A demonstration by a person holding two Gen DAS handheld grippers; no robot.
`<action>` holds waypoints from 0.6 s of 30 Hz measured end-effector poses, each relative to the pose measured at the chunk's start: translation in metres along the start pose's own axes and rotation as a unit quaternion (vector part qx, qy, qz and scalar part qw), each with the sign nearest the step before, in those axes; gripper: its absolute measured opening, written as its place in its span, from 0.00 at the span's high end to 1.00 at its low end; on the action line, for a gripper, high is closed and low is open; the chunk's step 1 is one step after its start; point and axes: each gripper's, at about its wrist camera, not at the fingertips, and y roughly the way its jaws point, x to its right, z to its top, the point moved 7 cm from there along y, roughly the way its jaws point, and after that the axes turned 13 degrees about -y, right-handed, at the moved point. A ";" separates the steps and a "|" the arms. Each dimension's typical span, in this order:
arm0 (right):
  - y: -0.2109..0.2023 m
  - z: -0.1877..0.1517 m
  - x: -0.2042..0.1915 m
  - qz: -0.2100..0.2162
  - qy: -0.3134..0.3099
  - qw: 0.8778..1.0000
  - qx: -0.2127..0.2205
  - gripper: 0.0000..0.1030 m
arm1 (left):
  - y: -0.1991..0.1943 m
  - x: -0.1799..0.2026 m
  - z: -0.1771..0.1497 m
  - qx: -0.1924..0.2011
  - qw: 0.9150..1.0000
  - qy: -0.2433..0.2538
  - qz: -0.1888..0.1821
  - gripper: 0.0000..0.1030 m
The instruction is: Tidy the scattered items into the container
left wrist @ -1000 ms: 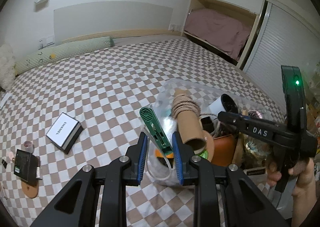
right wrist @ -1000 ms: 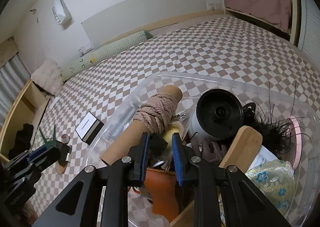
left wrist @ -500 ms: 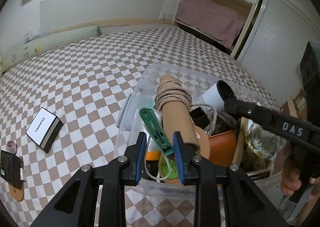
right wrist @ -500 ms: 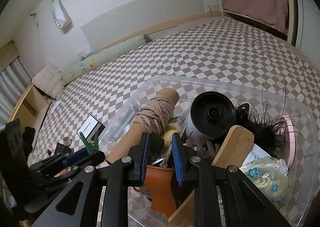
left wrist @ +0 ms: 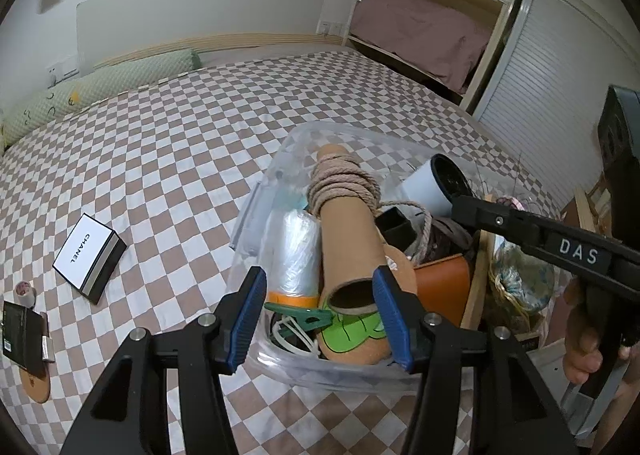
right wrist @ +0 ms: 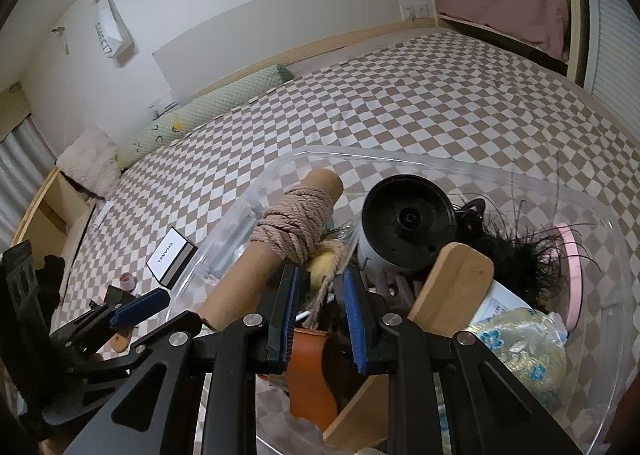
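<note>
Green clip (left wrist: 304,319): light, stiff plastic, lying in the clear bin (left wrist: 280,175), lower centre. Left gripper (left wrist: 322,319) spread wide, empty. Right gripper (right wrist: 320,319) narrowly parted, empty.
Chanel box (left wrist: 89,257), left on bed (left wrist: 180,135): light, rigid; grip across short sides.

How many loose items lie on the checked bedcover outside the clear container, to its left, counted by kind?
White box: 1
Small round roll: 1
Black flat case: 1
Brown oval pad: 1
Total: 4
</note>
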 end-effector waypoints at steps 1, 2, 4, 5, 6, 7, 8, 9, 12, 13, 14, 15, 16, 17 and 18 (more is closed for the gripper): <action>-0.001 -0.001 0.001 -0.002 0.000 1.000 0.000 0.78 | -0.001 0.003 -0.001 0.001 1.000 0.006 0.002 0.47; -0.002 -0.001 0.003 -0.004 0.001 1.000 0.001 0.78 | -0.002 0.005 -0.002 0.003 1.000 0.012 0.004 0.47; -0.004 -0.001 0.005 -0.007 0.000 1.000 0.004 0.78 | -0.006 0.007 -0.002 0.007 1.000 0.018 0.006 0.46; -0.006 -0.001 0.005 -0.010 -0.001 1.000 0.007 0.78 | -0.009 0.008 -0.003 0.010 1.000 0.022 0.008 0.42; -0.008 0.000 0.006 -0.017 -0.002 1.000 0.012 0.78 | -0.011 0.009 -0.003 0.014 1.000 0.025 0.010 0.37; -0.010 0.001 0.006 -0.024 -0.004 1.000 0.017 0.78 | -0.014 0.008 -0.001 0.021 0.999 0.025 0.011 0.27; -0.013 0.001 0.007 -0.031 -0.006 0.999 0.021 0.78 | -0.017 0.006 0.000 0.028 0.999 0.026 0.013 0.22; -0.015 0.002 0.007 -0.038 -0.008 0.999 0.026 0.78 | -0.020 0.005 0.001 0.034 0.999 0.026 0.014 0.21; -0.017 0.003 0.004 -0.061 -0.023 0.998 0.026 0.56 | -0.030 -0.003 0.005 0.044 0.999 0.022 0.018 0.20; -0.016 0.003 0.002 -0.073 -0.029 0.997 0.024 0.37 | -0.034 -0.007 0.005 0.047 0.998 0.019 0.022 0.20; -0.017 0.004 0.000 -0.089 -0.036 0.995 0.030 0.18 | -0.037 -0.011 0.005 0.049 0.998 0.016 0.026 0.20; -0.019 0.005 -0.001 -0.103 -0.043 0.993 0.036 0.17 | -0.040 -0.014 0.005 0.051 0.998 0.013 0.030 0.20; -0.019 0.005 -0.005 -0.105 -0.049 0.993 0.037 0.17 | -0.043 -0.019 0.006 0.055 0.998 0.010 0.035 0.20; -0.019 0.006 -0.009 -0.107 -0.055 0.992 0.039 0.17 | -0.046 -0.024 0.006 0.060 0.997 0.008 0.041 0.20; -0.019 0.007 -0.012 -0.109 -0.061 0.991 0.041 0.17 | -0.049 -0.026 0.005 0.066 0.997 0.005 0.044 0.20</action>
